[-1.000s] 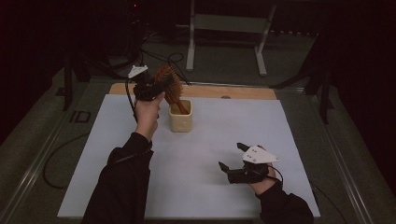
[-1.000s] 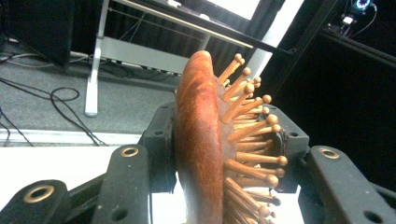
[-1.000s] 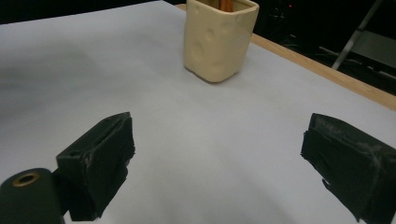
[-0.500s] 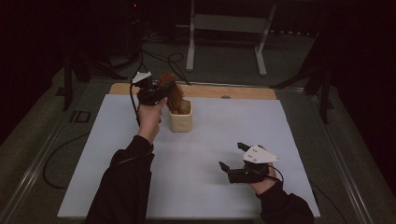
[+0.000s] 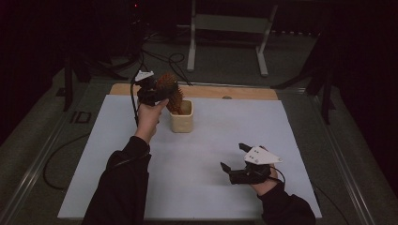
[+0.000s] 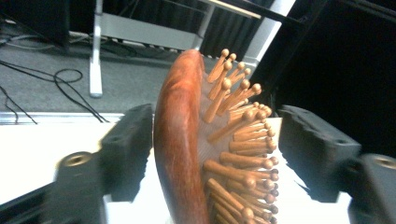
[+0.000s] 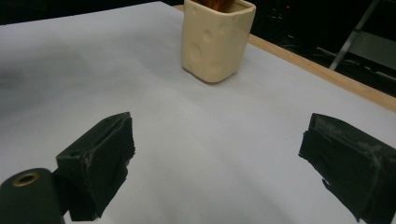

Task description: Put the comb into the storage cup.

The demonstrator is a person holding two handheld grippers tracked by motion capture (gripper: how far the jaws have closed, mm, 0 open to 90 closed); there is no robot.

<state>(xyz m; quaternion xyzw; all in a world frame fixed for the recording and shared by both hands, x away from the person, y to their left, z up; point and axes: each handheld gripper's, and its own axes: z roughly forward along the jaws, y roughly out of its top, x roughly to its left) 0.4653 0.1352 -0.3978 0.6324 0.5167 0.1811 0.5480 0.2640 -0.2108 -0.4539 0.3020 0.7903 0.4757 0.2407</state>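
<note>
A wooden hairbrush (image 6: pixel 187 140), red-brown, smooth and shiny on its rounded back. Lots of little wooden pegs with round ball tips, sticking out of a pale pad on the other side. Standing tall, long way up and down, head up top, pegs facing the right jaw in the left gripper view. Lower end down inside a cream cup (image 5: pixel 181 116), seen from the high view as a brown spiky shape (image 5: pixel 170 91) poking out of the top.

Cup made of something hard and pale like clay, squarish with soft round corners and small dents in its side (image 7: pixel 215 39). Sitting on the far left part of a flat white sheet (image 5: pixel 206 154), near the sheet's far edge.

Left gripper (image 5: pixel 155 92) held up at the brush head, just above the cup. Black, rough jaws on both sides of the brush: left jaw touching the smooth back, right jaw a little apart from the peg tips. Not pinching tight; jaws spread a bit wider than the brush.

Right gripper (image 5: pixel 237 163) low over the near right part of the sheet, well apart from the cup. Jaws spread wide, nothing between them, black and bumpy like foam. A grey three-cornered plate on top.

A strip of light wooden board (image 5: pixel 244 92) along the far edge, under the white sheet.
</note>
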